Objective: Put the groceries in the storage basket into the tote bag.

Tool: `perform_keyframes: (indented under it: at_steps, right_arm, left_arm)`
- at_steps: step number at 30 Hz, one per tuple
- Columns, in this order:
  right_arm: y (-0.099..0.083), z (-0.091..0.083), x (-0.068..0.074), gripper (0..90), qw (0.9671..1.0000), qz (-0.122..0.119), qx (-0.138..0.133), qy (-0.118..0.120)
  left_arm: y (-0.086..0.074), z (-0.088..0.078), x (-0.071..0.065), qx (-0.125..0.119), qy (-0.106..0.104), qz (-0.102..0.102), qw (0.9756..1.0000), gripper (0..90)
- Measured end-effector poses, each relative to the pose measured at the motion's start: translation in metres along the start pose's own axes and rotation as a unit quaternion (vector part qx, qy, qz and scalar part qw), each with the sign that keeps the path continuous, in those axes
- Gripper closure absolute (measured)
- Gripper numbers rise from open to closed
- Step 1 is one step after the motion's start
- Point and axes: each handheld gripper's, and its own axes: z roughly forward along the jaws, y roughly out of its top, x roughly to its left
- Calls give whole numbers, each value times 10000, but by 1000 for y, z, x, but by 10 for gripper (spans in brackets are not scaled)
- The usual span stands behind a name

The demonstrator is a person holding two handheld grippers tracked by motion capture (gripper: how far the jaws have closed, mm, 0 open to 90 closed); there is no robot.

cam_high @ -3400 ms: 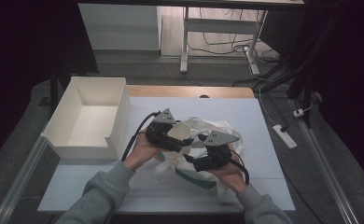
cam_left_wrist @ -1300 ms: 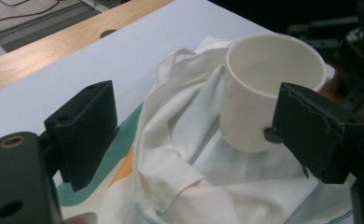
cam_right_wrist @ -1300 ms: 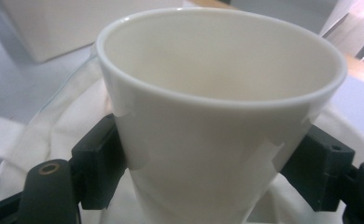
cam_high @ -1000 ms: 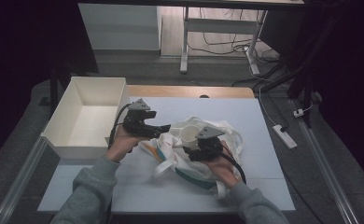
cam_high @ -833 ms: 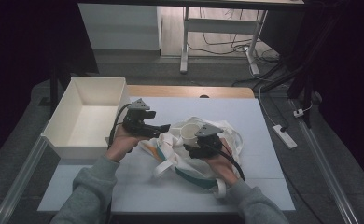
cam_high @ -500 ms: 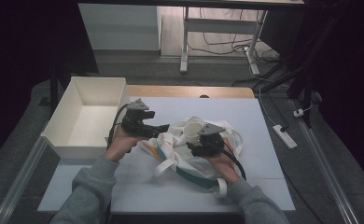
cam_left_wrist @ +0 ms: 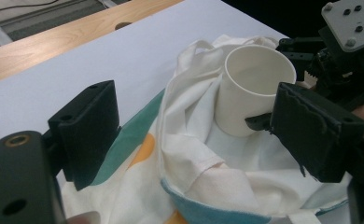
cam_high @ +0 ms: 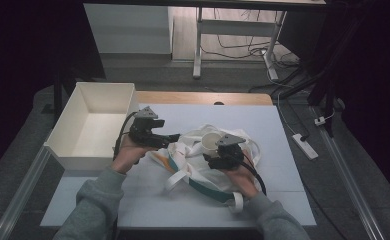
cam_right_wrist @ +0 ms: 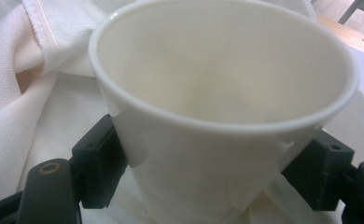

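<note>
The right hand-held gripper (cam_high: 217, 152) is grasping a white cup (cam_right_wrist: 217, 93) over the cloth bag (cam_high: 193, 165). The left hand-held gripper (cam_left_wrist: 189, 140) is hovering released at the bag's edge, on the table (cam_high: 263, 125).

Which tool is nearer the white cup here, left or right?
Right. The right tool has its jaws closed on the white cup, gripping both sides. The left tool stands apart from the cup, its jaws open over the cloth bag.
</note>
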Motion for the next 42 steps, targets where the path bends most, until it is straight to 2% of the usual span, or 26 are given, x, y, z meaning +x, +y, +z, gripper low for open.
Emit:
perform_keyframes:
  at_steps: [5,11,13,15,17,26,35,42]
  right_arm:
    - [-2,4,2,212,9996,-184,173,-102]
    - [-2,3,1,212,9996,-230,170,-8]
    - [-1,1,0,156,9995,-164,207,152]
    - [0,-4,-1,123,9995,-29,151,282]
    - [1,-9,-1,107,9994,-4,91,342]
    - [1,-29,0,88,9993,-58,-97,363]
    - [0,-37,-2,107,9991,-56,-182,382]
    - [2,-51,-3,130,9988,-51,-322,362]
  left_arm:
    - [-1,2,0,46,-11,5,10000,158]
    - [-1,3,-2,50,-33,24,10000,158]
    - [-1,3,-1,41,-41,12,10000,158]
    - [-1,3,-1,55,-41,9,10000,158]
    - [-1,4,0,67,-34,11,10000,158]
    - [-3,8,-2,158,-43,48,9999,157]
    - [-5,11,-1,247,-40,44,9997,157]
    - [-6,12,0,281,-37,40,9996,157]
